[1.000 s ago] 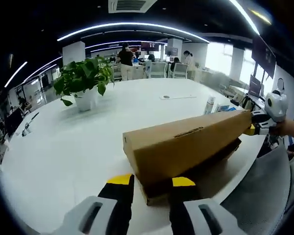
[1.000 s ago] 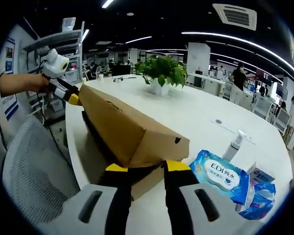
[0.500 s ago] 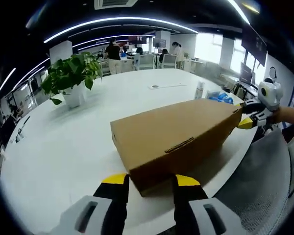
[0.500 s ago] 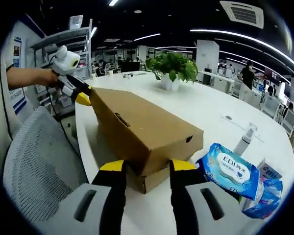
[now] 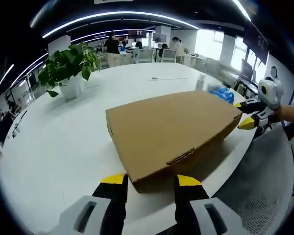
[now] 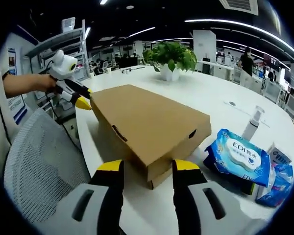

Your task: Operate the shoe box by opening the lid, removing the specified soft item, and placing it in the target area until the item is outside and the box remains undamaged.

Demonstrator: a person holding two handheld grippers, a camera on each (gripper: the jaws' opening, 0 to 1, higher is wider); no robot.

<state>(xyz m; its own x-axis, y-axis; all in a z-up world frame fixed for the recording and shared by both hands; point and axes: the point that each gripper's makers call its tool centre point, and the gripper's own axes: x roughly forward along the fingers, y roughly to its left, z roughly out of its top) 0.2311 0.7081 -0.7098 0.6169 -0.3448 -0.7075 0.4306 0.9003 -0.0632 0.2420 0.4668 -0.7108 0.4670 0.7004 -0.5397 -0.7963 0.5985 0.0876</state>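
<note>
A brown cardboard shoe box (image 5: pixel 171 127) lies on the white table (image 5: pixel 54 137) with its lid flat and closed. My left gripper (image 5: pixel 150 180) is open, its yellow-tipped jaws at either side of the box's near end. At the opposite end, my right gripper (image 6: pixel 148 166) is also open, with the box (image 6: pixel 147 122) just beyond its tips. Each gripper appears in the other's view at the far corner of the box: the right gripper (image 5: pixel 246 114) and the left gripper (image 6: pixel 81 97), both with tips apart. The box's contents are hidden.
A potted plant (image 5: pixel 68 68) stands on the far side of the table. A blue wet-wipes pack (image 6: pixel 237 156) and a spray bottle (image 6: pixel 251 122) sit close beside the box. A grey mesh chair (image 6: pixel 39 161) is at the table's edge. People stand far back.
The lid, lifted and tilted above the base a second ago, has come down flat onto the box. Both views now look down on the box top from higher up.
</note>
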